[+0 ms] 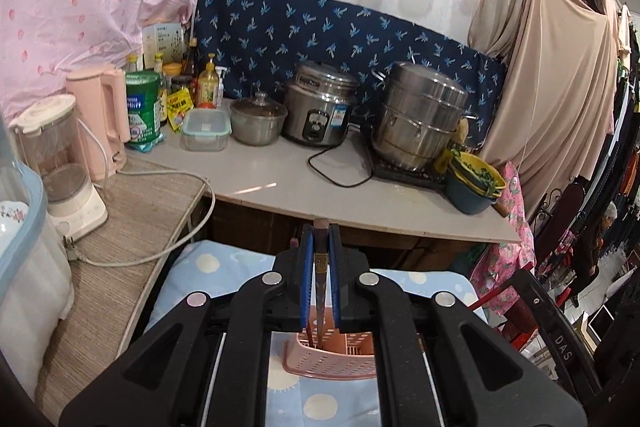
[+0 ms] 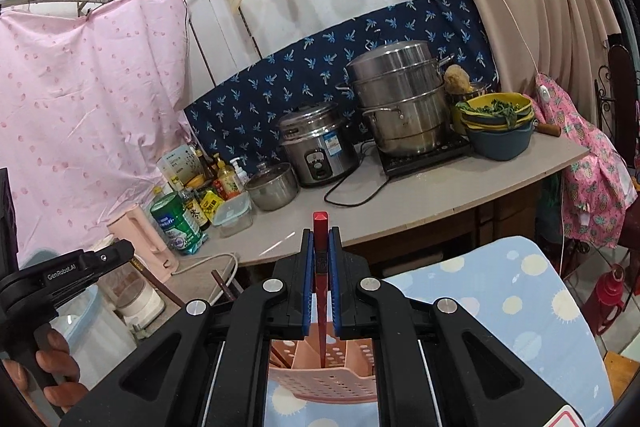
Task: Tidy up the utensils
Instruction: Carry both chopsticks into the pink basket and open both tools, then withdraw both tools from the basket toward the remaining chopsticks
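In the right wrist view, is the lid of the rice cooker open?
No, the rice cooker on the counter has its metal lid closed, resting flat on top of the body.

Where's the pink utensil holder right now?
The pink utensil holder sits on the blue dotted cloth, directly below both grippers, in front of the counter.

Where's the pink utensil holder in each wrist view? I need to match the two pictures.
Left wrist: the holder sits bottom centre, below the left gripper, which holds a chopstick pointing down into it.
Right wrist: the holder sits bottom centre, its dividers visible, under the right gripper and its red chopstick.
Shared landmark: the rice cooker on the counter.
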Tool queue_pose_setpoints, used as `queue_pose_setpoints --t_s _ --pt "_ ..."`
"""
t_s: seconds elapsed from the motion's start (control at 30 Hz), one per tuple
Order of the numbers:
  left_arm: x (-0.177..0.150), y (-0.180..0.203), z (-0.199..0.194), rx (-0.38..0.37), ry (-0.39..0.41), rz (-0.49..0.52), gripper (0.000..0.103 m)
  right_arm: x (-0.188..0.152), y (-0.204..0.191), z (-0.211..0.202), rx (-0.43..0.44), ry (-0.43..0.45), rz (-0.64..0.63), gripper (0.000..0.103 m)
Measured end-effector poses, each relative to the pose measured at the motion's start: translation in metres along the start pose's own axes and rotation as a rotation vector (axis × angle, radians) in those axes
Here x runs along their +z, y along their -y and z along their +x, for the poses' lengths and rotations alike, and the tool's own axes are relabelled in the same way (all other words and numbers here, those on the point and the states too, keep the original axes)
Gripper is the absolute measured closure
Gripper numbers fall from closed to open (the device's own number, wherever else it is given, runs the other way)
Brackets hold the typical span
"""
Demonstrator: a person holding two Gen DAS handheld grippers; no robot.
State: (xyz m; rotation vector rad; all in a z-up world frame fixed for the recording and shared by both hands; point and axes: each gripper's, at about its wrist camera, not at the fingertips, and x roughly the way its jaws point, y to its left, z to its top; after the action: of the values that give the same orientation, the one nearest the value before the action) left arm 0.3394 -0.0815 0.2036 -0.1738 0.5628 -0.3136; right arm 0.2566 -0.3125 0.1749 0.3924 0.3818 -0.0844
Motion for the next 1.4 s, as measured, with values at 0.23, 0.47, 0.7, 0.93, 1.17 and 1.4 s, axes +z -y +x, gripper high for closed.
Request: queue_pose_setpoints --t_s 0.23,0.47,0.7,0.93,1.17,1.4 --pt "-0.019 -0.005 0.021 0.019 -0.051 0.008 0.096 -0.022 0.006 0.021 -0.023 -0.065 -0.01 0.096" --pt "-0.034 -0.008 0.032 0.031 -0.083 0.014 0.095 -0.03 0.012 0.025 -0.038 -0.091 -0.007 0.095" --pt "-0.04 -0.012 0.023 0.061 -0.072 0.013 0.08 -0.03 0.016 0.008 -0.036 -0.072 0.011 0.092" --pt "-0.054 -0.017 0.001 0.083 -0.066 0.03 0.074 -0.043 0.015 -0.021 -0.038 -0.08 -0.013 0.09" --pt "-0.084 -0.024 -0.026 0.119 -0.079 0.049 0.072 -0.076 0.011 -0.057 -0.032 -0.126 -0.047 0.088" --pt "-0.123 -0.027 -0.052 0.168 -0.108 0.093 0.072 -0.114 0.007 -0.087 -0.017 -0.18 -0.053 0.088"
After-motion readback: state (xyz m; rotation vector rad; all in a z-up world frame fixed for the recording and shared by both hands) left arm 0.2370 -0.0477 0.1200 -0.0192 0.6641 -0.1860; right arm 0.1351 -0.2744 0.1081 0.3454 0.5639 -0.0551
